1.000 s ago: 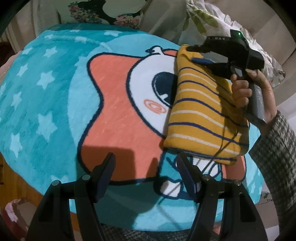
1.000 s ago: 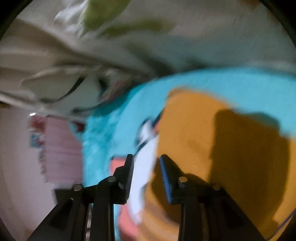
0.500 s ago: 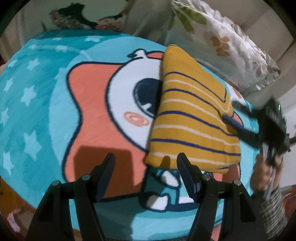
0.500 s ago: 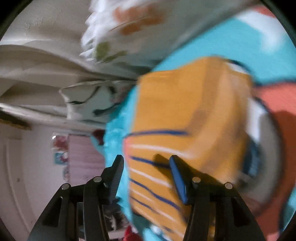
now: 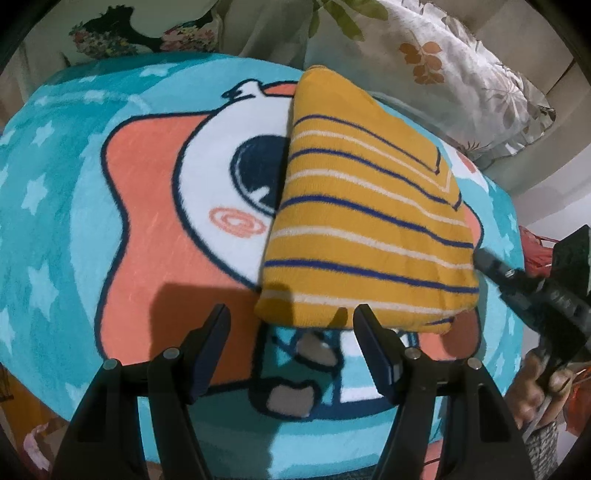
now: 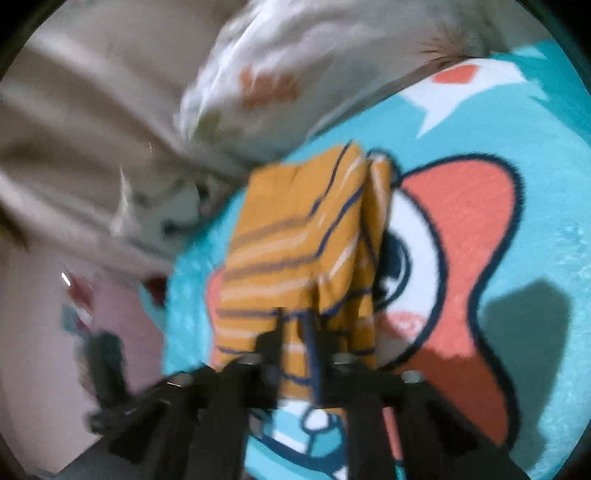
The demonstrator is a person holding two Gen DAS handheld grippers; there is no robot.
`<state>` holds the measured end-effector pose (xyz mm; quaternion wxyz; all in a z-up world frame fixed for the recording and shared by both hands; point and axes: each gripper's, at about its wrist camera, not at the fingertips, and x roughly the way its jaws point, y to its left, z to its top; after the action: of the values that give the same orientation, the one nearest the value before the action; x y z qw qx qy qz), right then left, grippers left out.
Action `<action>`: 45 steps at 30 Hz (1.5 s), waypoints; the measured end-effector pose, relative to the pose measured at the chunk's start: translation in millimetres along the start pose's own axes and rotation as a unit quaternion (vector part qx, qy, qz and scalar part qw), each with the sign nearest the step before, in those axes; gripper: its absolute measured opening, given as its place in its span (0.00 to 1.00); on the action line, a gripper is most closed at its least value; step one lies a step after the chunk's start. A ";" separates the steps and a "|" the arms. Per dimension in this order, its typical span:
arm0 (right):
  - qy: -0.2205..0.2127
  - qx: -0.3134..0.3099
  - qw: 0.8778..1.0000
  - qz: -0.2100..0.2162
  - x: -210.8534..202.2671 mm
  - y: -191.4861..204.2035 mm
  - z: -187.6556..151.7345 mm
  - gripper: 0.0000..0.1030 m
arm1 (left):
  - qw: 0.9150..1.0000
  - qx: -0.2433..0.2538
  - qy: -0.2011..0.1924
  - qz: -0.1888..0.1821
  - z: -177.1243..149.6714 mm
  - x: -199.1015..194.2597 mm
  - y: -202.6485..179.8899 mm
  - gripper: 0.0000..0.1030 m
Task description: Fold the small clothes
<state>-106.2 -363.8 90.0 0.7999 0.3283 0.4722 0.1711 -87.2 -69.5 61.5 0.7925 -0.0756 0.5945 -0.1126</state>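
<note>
1. My left hand-held gripper (image 5: 291, 347) pointed steeply down at the near edge of the folded yellow striped garment (image 5: 365, 229), its jaws standing released and apart with nothing between them, the fingertips just short of the cloth.
2. My right hand-held gripper (image 6: 295, 328) came in low at the garment's right-hand edge; its jaws had just been closing and sat clenched on that edge of the yellow striped garment (image 6: 291, 236), with a fold of cloth pinched between the pads.
3. In the left wrist view my right hand (image 5: 543, 384) showed at the garment's lower right corner, wrapped round the handle, fingers curled; that view was blurred there.
4. The garment lay folded into a rough rectangle on the blue cartoon blanket (image 5: 74, 229), covering part of the big white eye and the orange star shape printed on it.
5. Beyond the garment's far edge lay a floral pillow (image 5: 458, 70), and further to its left a second cushion with a dark pattern (image 5: 147, 33).
6. Nothing lay on top of the garment; the shadow of my left gripper fell on the blanket just left of its near corner.
</note>
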 end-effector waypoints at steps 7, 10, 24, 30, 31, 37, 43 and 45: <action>0.040 0.021 0.995 -0.090 16.9 -38.2 -31.1 0.02 | 0.999 -0.011 0.015 0.036 -28.6 -1.6 20.8 0.66; 0.019 0.027 0.992 -0.120 3.3 -45.6 -33.9 0.04 | 0.999 -0.010 0.023 0.046 -38.6 -0.1 28.8 0.66; -0.037 0.002 0.971 -0.235 -18.3 1.8 -91.6 0.31 | 0.999 0.044 0.025 -0.005 -77.3 -8.6 42.4 0.66; -0.033 -0.021 0.963 -0.268 -13.4 28.4 -134.5 0.33 | 0.998 0.061 0.026 -0.006 -114.2 -24.0 65.4 0.66; -0.034 -0.021 0.963 -0.267 -12.9 32.0 -139.7 0.34 | 0.998 0.062 0.027 -0.004 -119.3 -26.1 69.6 0.66; -0.039 -0.034 0.962 -0.267 -8.7 59.5 -176.9 0.40 | 0.998 0.053 0.035 0.008 -150.4 -40.3 104.2 0.66; -0.038 -0.048 0.959 -0.276 -10.5 79.9 -212.5 0.43 | 0.998 0.060 0.021 0.005 -175.8 -62.6 112.6 0.66; -0.041 -0.050 0.957 -0.281 -15.9 84.6 -222.5 0.44 | 0.998 0.067 0.007 0.002 -182.6 -73.4 108.9 0.66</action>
<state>-304.1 -230.7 83.0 0.8501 0.1484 0.5028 -0.0508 -272.4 57.7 50.3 0.7917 -0.0205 0.5915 -0.1511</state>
